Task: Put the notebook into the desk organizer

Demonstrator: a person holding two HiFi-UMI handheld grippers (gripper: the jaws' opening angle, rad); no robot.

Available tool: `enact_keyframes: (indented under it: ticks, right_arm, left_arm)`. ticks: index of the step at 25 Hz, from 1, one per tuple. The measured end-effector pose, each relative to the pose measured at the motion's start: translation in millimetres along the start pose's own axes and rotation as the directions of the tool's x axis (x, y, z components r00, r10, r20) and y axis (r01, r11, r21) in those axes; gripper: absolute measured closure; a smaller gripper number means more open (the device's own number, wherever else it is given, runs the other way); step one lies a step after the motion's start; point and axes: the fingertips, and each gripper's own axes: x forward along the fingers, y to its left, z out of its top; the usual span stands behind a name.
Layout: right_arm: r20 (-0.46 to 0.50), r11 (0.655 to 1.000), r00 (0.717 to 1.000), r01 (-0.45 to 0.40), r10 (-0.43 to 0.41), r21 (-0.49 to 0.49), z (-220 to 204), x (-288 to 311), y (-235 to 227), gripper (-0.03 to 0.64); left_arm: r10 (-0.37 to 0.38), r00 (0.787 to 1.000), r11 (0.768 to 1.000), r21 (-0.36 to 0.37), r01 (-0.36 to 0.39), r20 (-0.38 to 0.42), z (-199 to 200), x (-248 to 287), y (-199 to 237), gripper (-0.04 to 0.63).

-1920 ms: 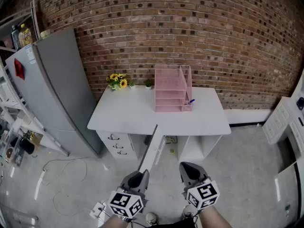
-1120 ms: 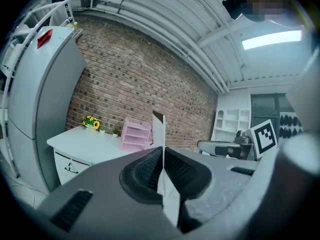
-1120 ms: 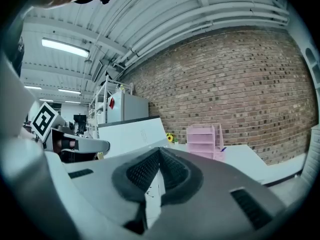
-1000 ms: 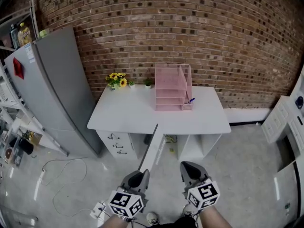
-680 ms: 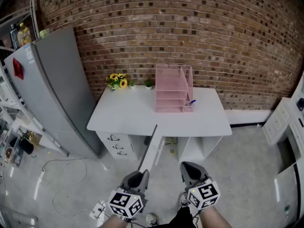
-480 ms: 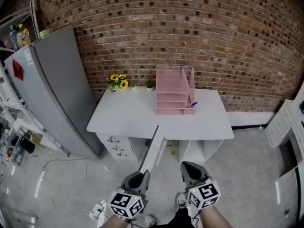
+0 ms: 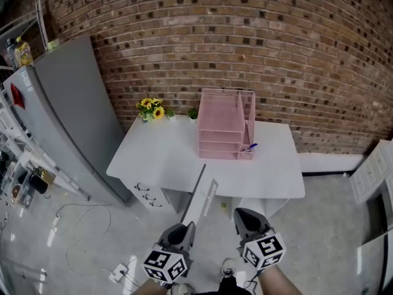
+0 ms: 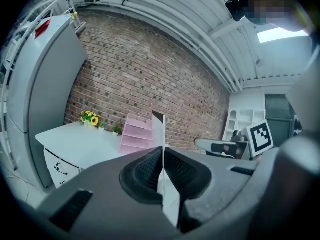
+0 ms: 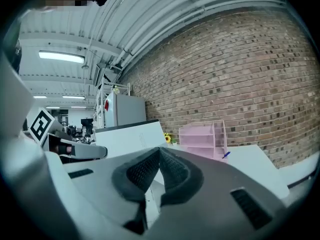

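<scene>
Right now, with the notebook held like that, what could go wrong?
Only the left gripper pinches the notebook, at one end, so it could slip or swing. Its long free end sticks out ahead and could bump the desk or knock the pen by the organizer.

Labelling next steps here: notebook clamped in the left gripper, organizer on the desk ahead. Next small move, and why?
Probably carry the notebook forward toward the white desk. The left gripper is shut on it, held edge-up. The pink desk organizer stands at the desk's back by the brick wall, and a stretch of floor lies between, so it looks too far to insert yet.
</scene>
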Motion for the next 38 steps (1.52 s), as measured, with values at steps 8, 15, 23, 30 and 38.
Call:
enact_keyframes:
  ticks: [8,15,23,30,38]
  right_arm:
    - [-0.011,0.998,0.998,-0.058,0.058,0.009,6,24,-66,0.612]
    - [-0.010,0.994,0.994,-0.112,0.112,0.004,11,30,-111,0.612]
    - [-0.005,0.992,0.992,-0.128,0.129,0.008,12,28,-140,0.612]
    - [-0.008,0.993,0.993,-0.119,0.119,-0.001,15,28,-148,0.612]
    - [-0.016,0.997,0.997,-0.081,0.081,0.000,13,44,-161,0.612]
  left_arm:
    - [0.056,0.998,0.997,-0.049,-0.056,0.005,2,66,-10,0.584]
    - [0.097,0.995,0.991,-0.098,-0.094,0.029,2,108,-27,0.584]
    - [0.102,0.993,0.980,-0.179,-0.091,0.056,2,134,-38,0.584]
    - [0.092,0.993,0.961,-0.269,-0.068,0.079,4,146,-30,0.584]
    - [0.054,0.995,0.931,-0.364,-0.021,0.082,0,171,-9,0.584]
